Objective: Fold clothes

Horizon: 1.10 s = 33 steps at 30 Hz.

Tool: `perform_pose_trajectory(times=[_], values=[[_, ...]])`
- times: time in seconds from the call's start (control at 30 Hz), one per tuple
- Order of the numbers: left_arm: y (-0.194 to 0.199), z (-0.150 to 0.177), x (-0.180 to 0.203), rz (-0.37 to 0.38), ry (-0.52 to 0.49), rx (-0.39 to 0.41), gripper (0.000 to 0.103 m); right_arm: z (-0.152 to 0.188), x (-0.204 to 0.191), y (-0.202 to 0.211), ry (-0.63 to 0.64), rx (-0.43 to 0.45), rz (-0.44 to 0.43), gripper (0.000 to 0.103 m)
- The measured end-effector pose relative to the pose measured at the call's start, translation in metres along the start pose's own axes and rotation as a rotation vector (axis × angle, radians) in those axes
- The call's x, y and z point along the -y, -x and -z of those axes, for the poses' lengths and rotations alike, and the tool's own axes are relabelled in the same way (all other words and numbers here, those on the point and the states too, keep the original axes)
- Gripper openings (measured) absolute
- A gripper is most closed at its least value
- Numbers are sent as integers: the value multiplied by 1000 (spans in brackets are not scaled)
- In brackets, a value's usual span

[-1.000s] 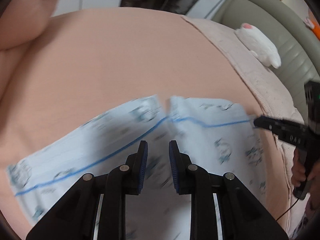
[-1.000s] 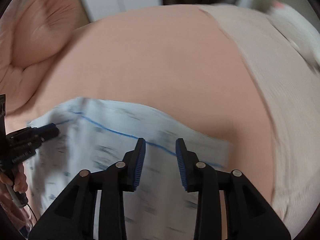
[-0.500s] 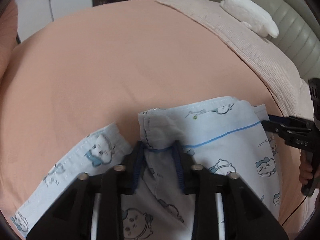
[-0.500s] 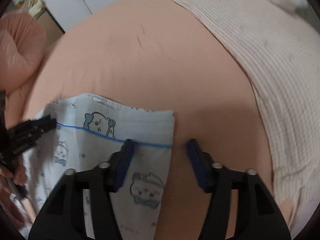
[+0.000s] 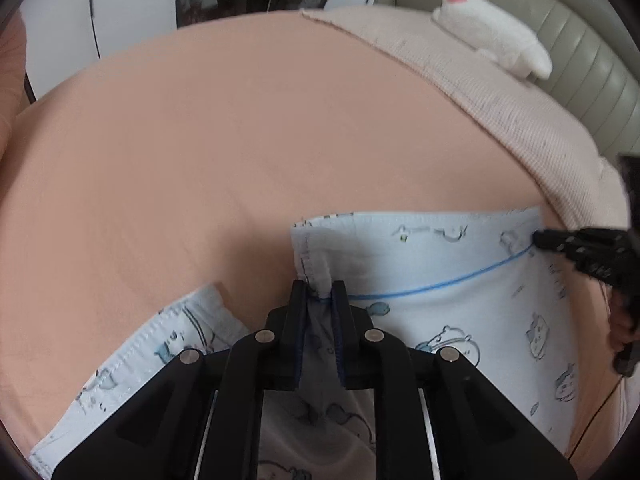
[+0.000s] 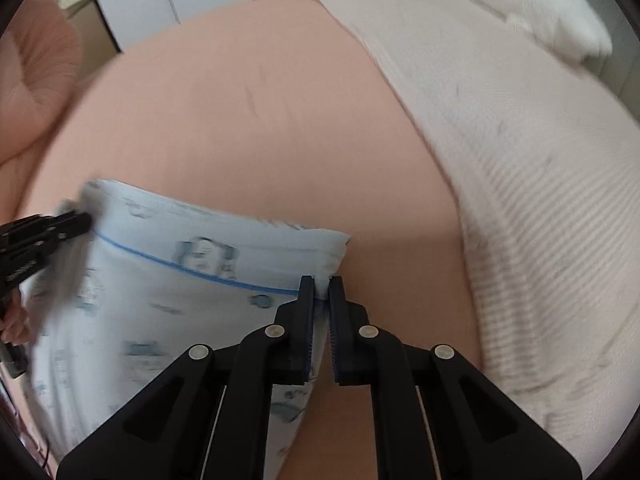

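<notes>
The light-blue cartoon-print garment lies on the peach bedsheet. The left gripper is clamped on the garment's left top corner, at the blue stripe. The right gripper is clamped on the garment's right top corner. A second printed fabric section lies lower left, apart from the gripped edge. Broad bare sheet extends beyond the garment. A ribbed pink blanket borders the sheet's right side; a white plush toy rests on it.
</notes>
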State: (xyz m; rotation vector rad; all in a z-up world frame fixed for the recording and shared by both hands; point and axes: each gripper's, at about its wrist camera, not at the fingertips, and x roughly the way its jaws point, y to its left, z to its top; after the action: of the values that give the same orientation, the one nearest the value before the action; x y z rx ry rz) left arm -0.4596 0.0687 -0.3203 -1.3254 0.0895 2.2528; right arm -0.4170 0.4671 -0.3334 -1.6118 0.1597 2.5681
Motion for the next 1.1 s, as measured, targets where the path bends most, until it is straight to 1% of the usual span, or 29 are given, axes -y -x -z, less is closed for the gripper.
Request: perform_pose_trajectory(times=[0.03,0.07,0.13,0.17,0.23,0.3,0.37,0.43,0.5,0.57,0.6,0.67,0.73,0.77,0.8,0.83,0.93,0.97,1.0,1.03,1.07,1.1], values=[[3,-2,-4,5,26,6,19,1,-1,-1,2,11,9,6],[9,-4,-7,-5,46,33,22,1,-4,1,3,13,23,6],[21,-8,-12,-30,72,86,23,2,-3,7,-35,23,32,10],[26,-11,-13,-41,78,103,23,3,-2,12,-57,39,41,14],[40,-11,-13,-14,89,109,23,6,-1,26,-70,71,41,17],[59,1,-7,13,63,117,23,12,-3,42,-70,91,24,25],[82,27,-4,25,45,103,23,23,-10,52,-49,53,-37,26],[102,59,-5,24,67,63,23,35,-17,58,-25,-3,-102,26],[125,98,-15,-7,118,19,23,53,-24,60,-10,-72,-171,26],[137,130,-23,-35,162,-40,23,74,-33,62,-12,-130,-231,26],[143,146,-27,-49,183,-70,23,82,-32,57,-12,-156,-244,26],[154,178,-35,-77,225,-131,23,102,-40,43,-15,-217,-237,26],[165,210,-42,-105,267,-191,23,110,-43,38,-4,-245,-217,26],[168,225,-40,-181,235,-232,23,115,-46,37,21,-248,-197,26],[167,232,-34,-230,201,-253,22,118,-48,41,52,-248,-171,26],[172,237,-29,-252,187,-252,22,121,-49,46,83,-248,-145,26],[198,247,-26,-273,225,-234,22,130,-43,58,141,-270,-27,25],[207,251,-25,-279,239,-228,22,132,-40,67,145,-263,-17,25],[212,254,-23,-231,263,-228,23,134,-37,77,131,-247,-49,27],[215,256,-20,-170,290,-229,24,136,-36,86,104,-243,-119,28],[219,259,-17,-108,316,-230,26,139,-38,94,71,-247,-207,28],[217,262,-12,-79,326,-248,26,142,-40,99,51,-251,-258,31]])
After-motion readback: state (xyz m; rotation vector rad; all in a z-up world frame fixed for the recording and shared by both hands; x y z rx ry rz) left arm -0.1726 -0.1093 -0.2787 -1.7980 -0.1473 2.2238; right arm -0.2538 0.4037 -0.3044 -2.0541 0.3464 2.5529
